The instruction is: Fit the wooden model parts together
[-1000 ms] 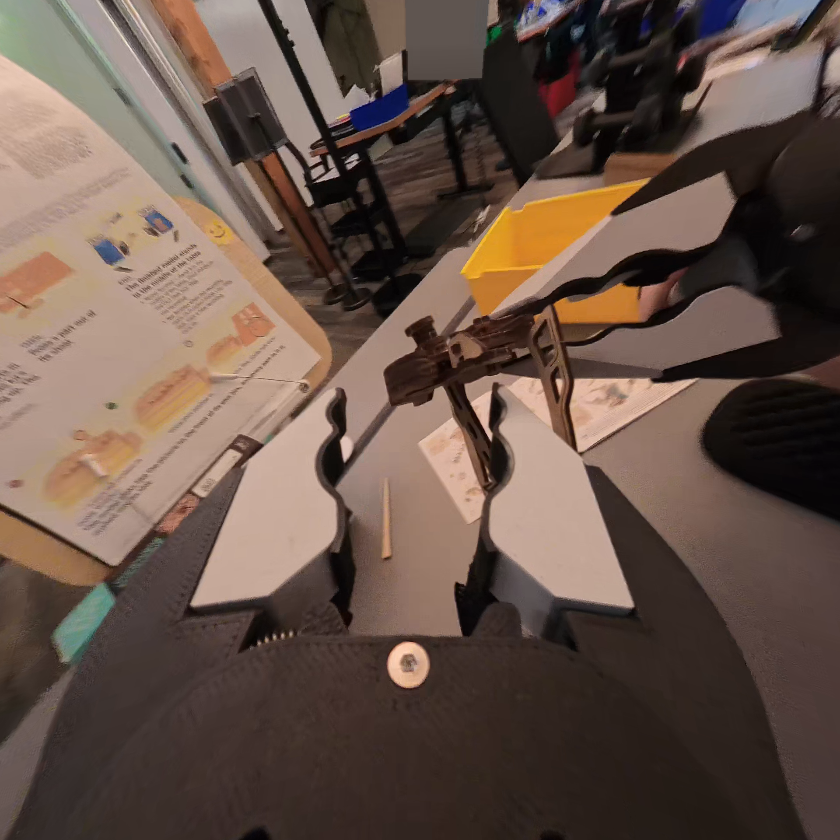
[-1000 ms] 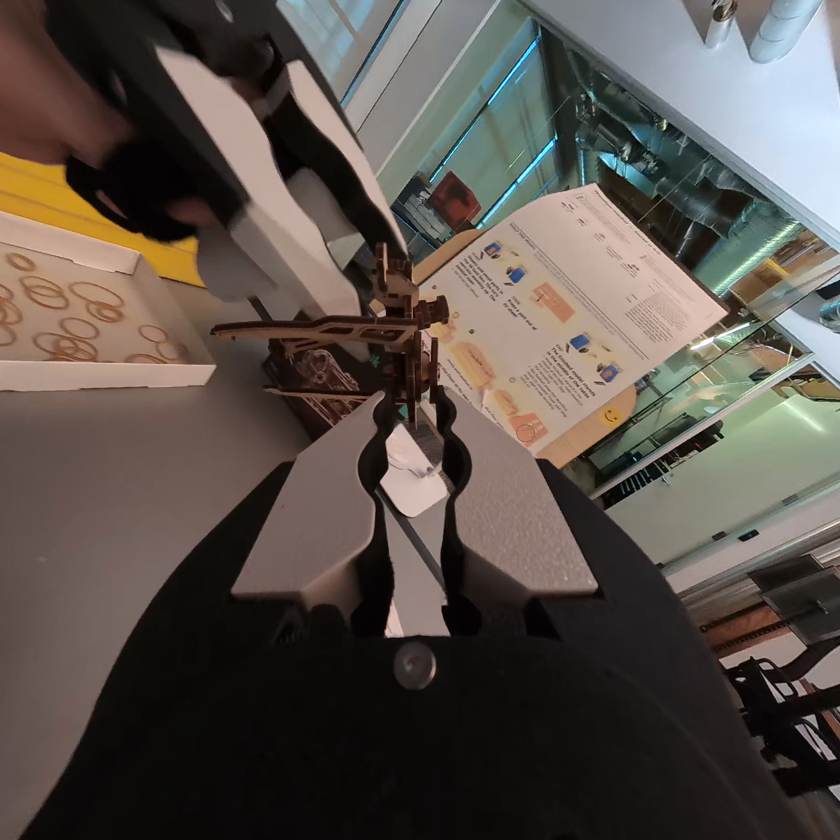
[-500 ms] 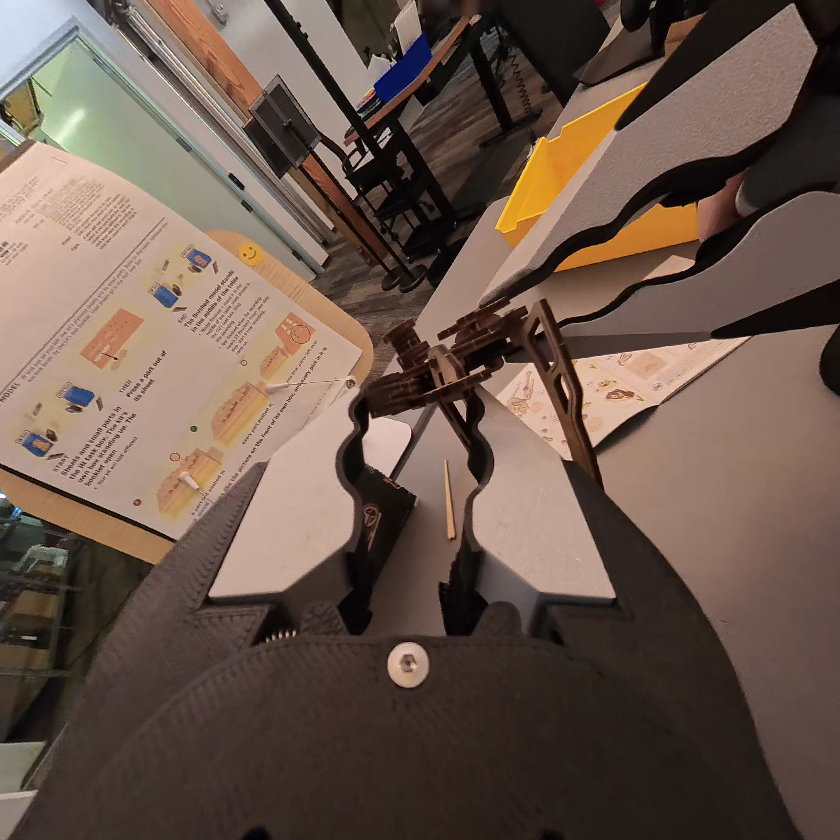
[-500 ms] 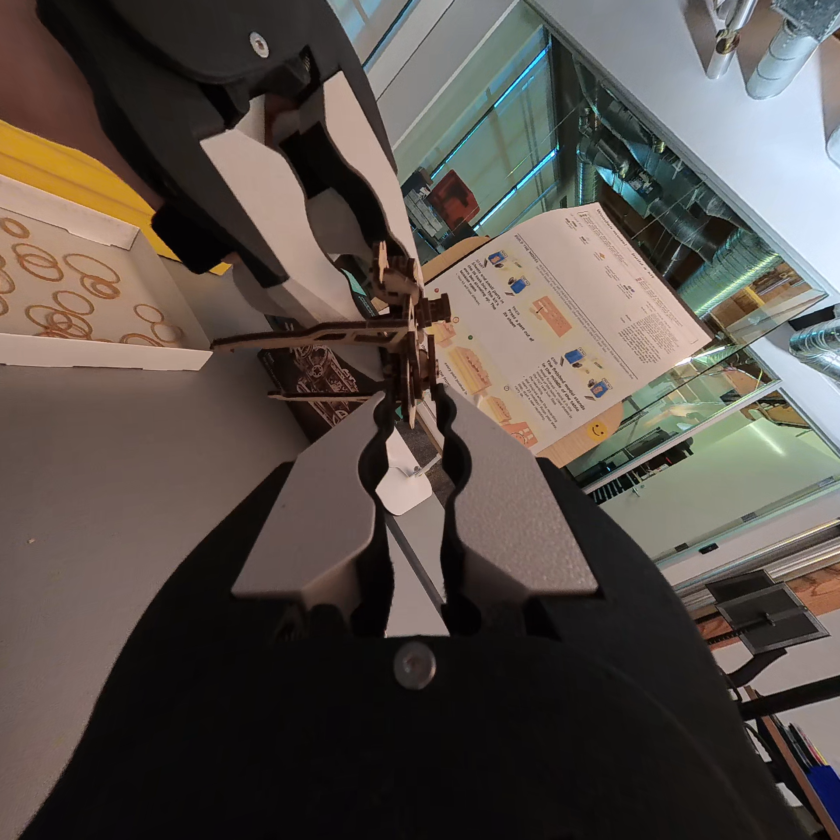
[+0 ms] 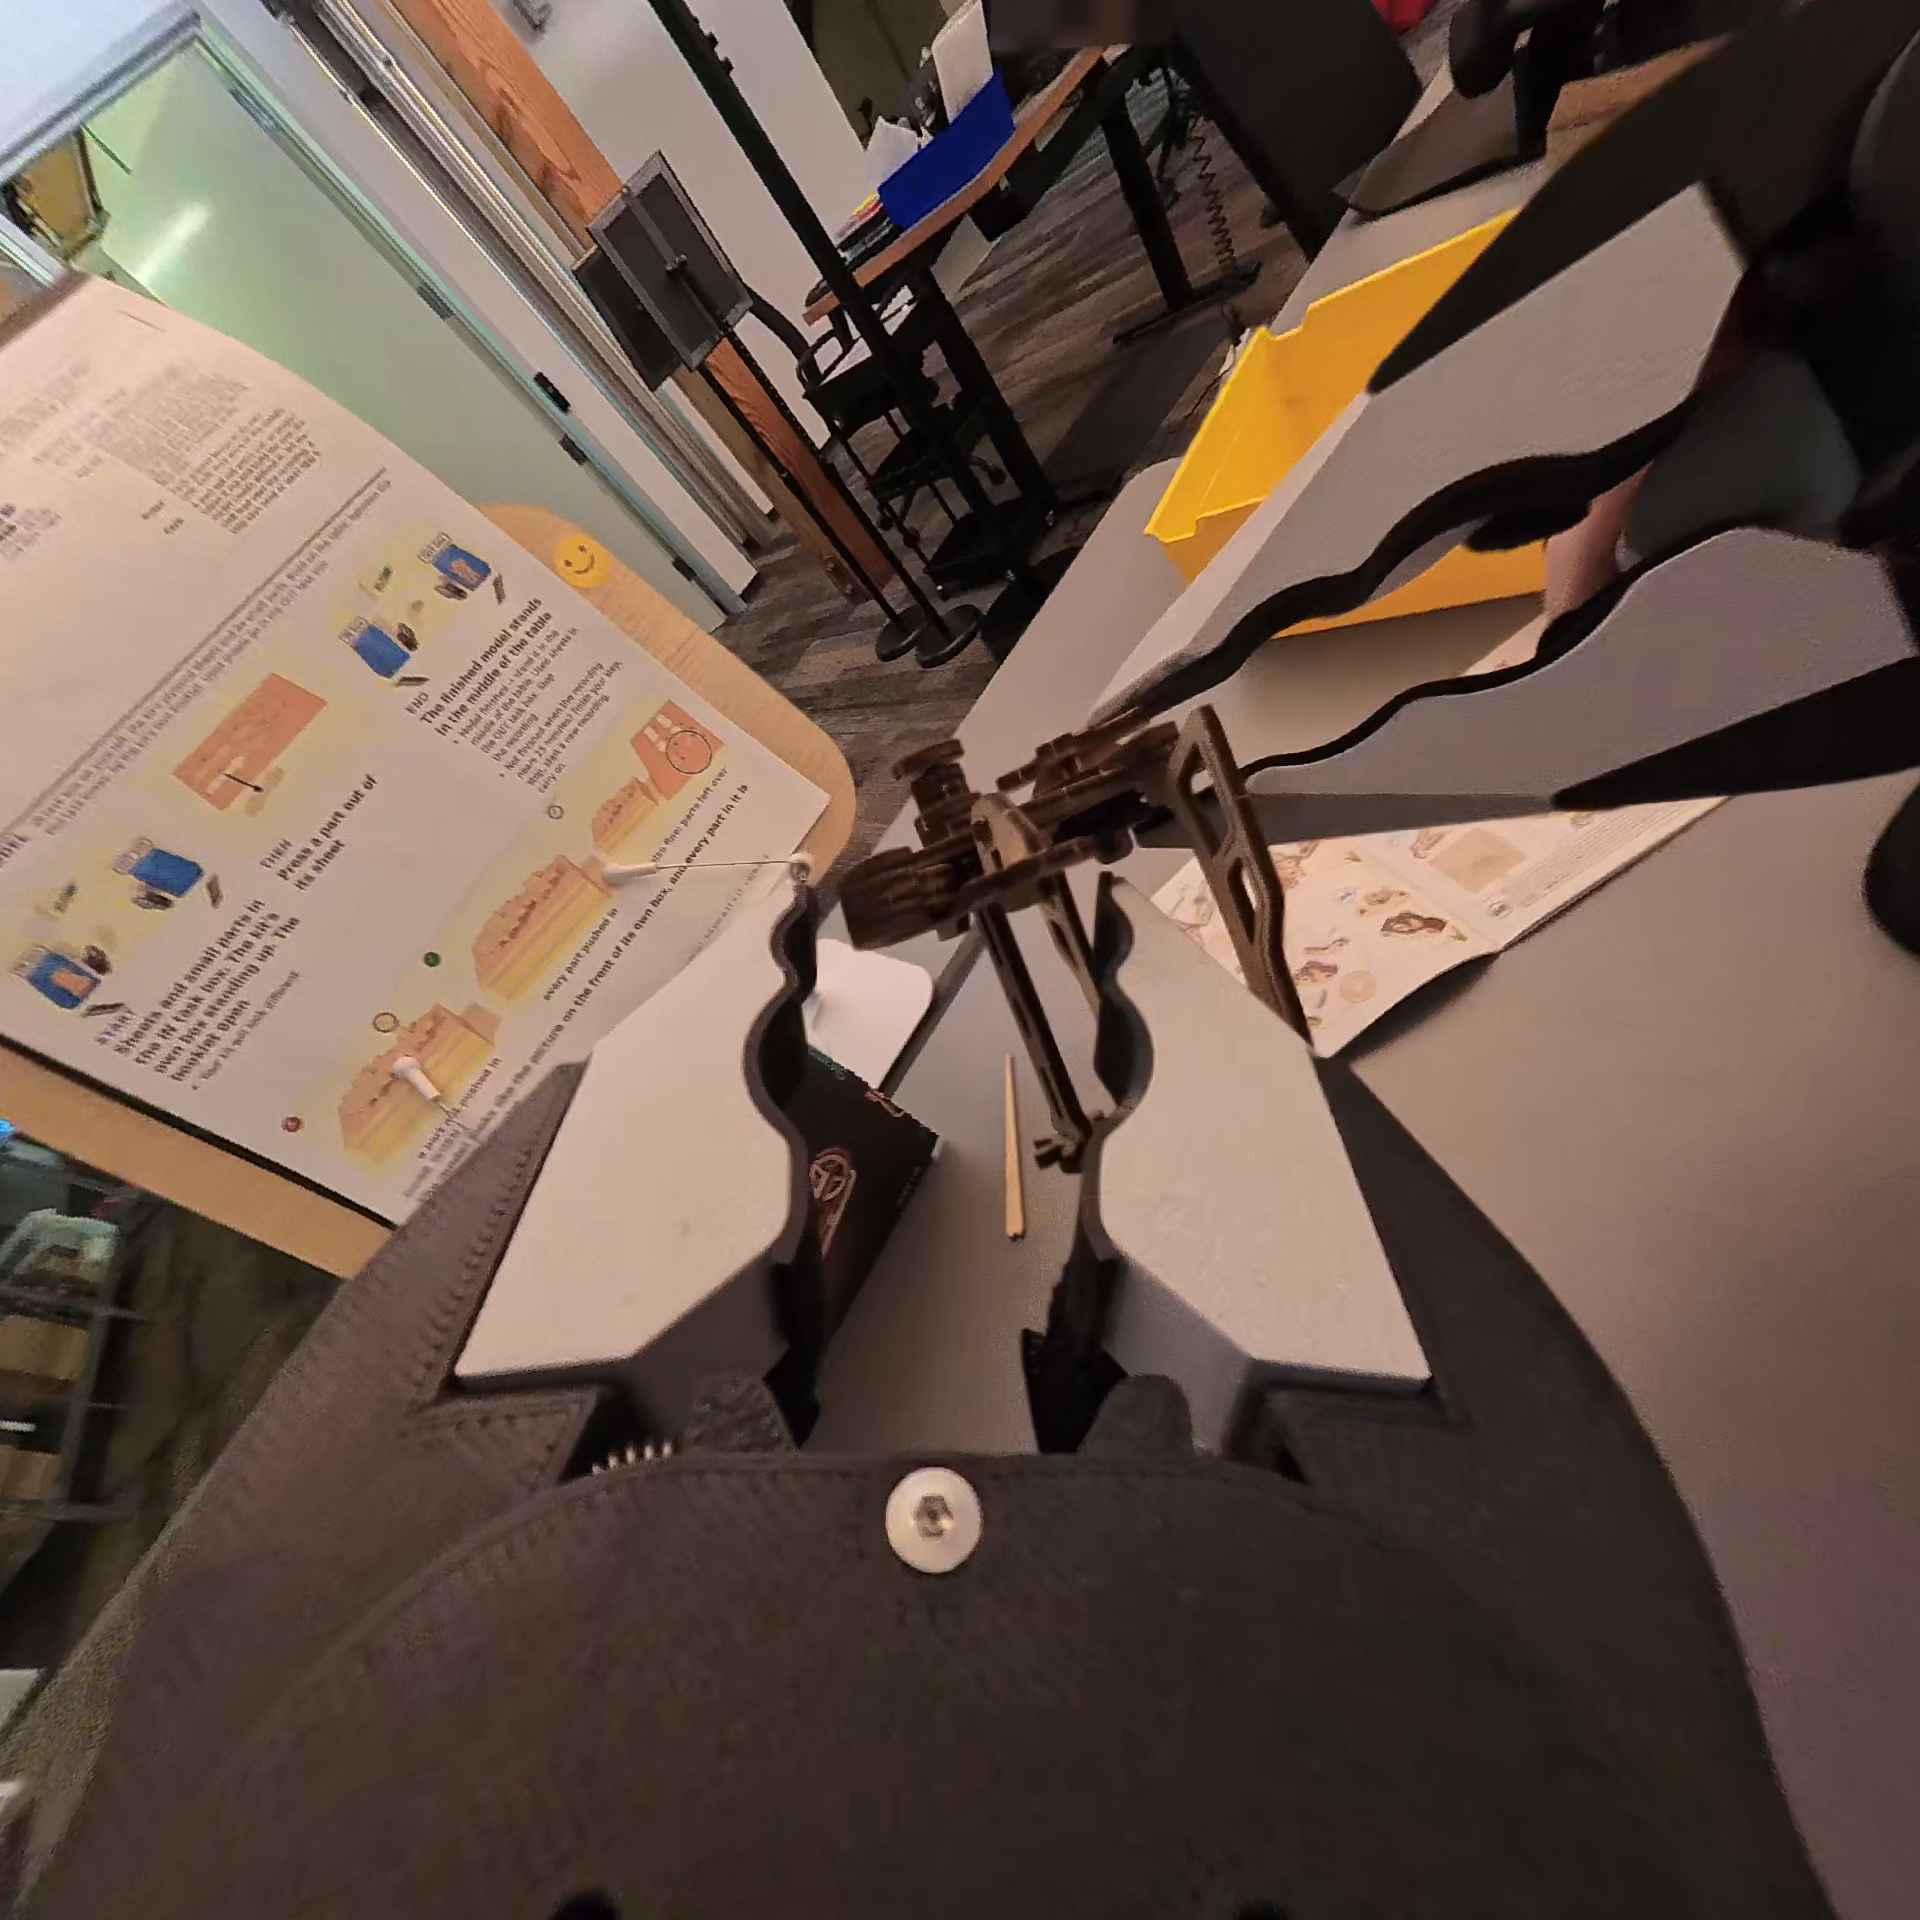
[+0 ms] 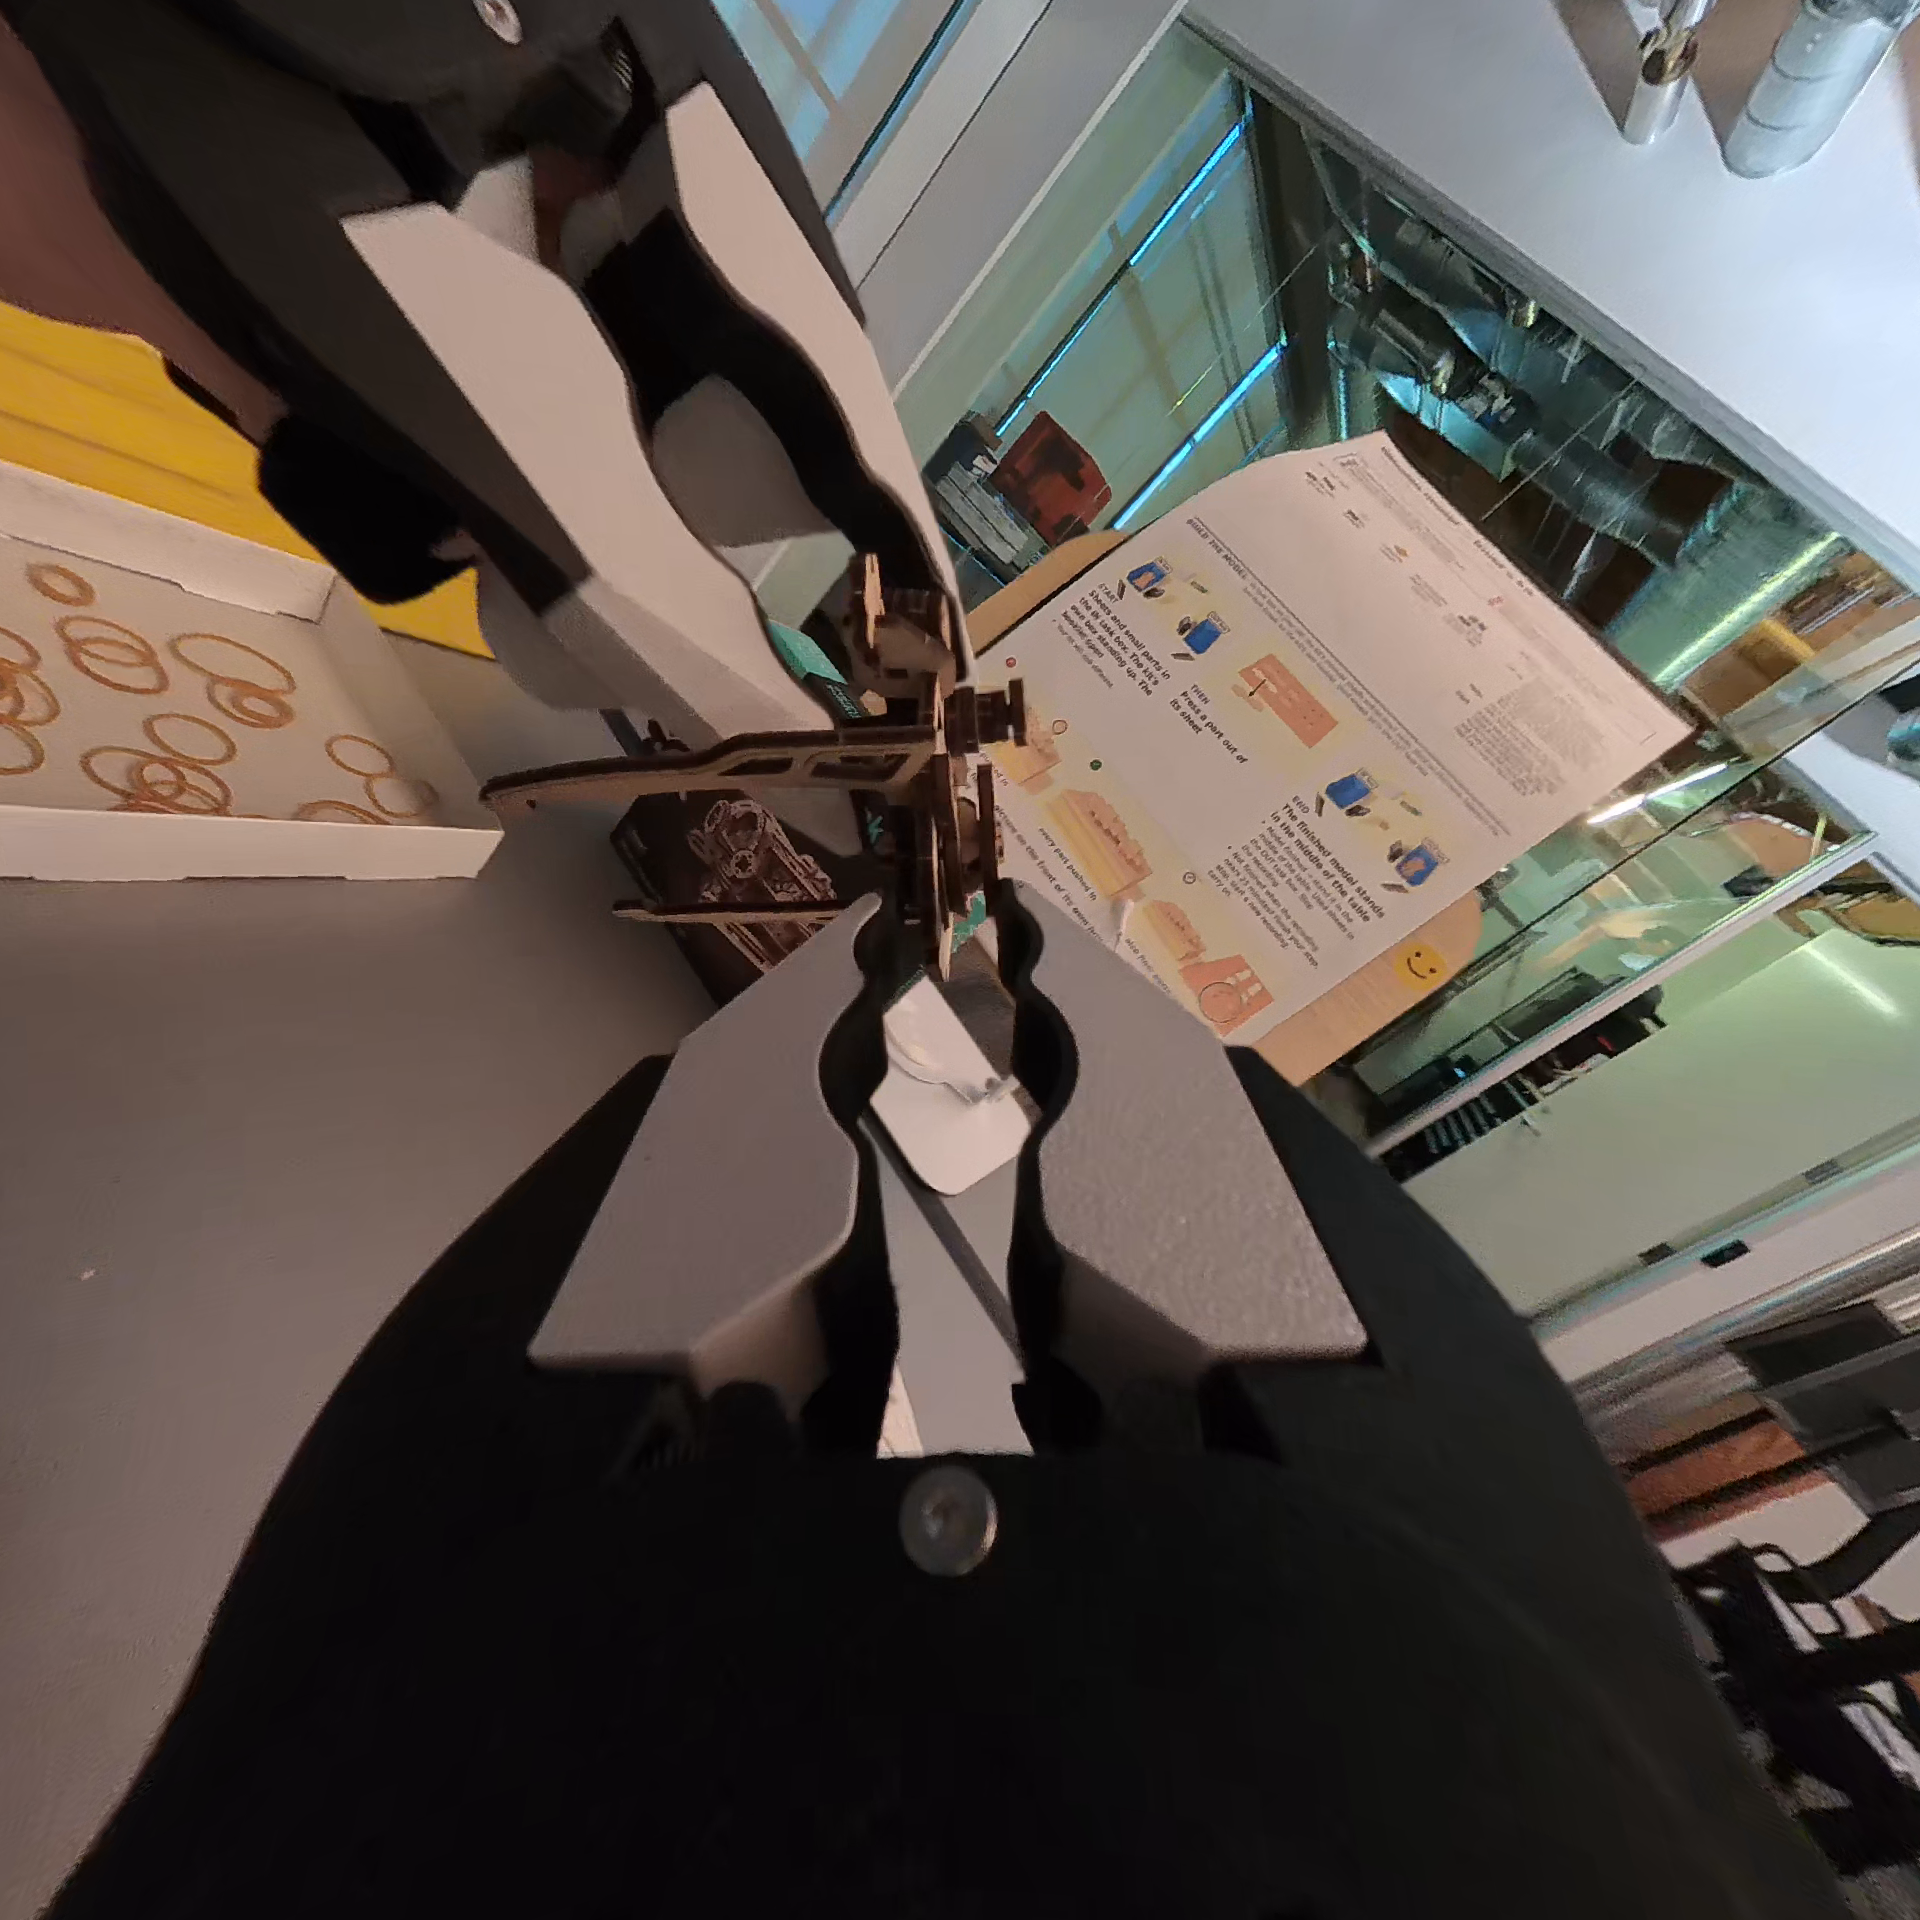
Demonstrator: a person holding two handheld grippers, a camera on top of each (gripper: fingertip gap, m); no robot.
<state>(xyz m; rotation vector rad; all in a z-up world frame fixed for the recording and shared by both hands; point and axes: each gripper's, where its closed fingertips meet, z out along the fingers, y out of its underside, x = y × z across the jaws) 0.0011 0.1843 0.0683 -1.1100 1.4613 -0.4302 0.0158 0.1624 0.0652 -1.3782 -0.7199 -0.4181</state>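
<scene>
Both grippers on the model — mid-air, above the table (image 5: pixel 1621 1195)

The right gripper (image 6: pixel 940 914) is clenched on the model's (image 5: pixel 997 831) hub, probably to steady it; the left gripper (image 5: pixel 951 935) stands spread, fingers well apart, one leg of the model running down between them against the right-hand finger (image 5: pixel 1195 1091) — lined up, I'd say, to close on that leg; a thin wooden stick (image 5: pixel 1013 1148) lies on the table below, untouched.

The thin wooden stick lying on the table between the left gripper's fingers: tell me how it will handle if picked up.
The wooden stick looks very slender, so probably light and easy to snap under a hard pinch. It lies flat on the smooth grey table, so it would likely roll or skid when nudged.
</scene>
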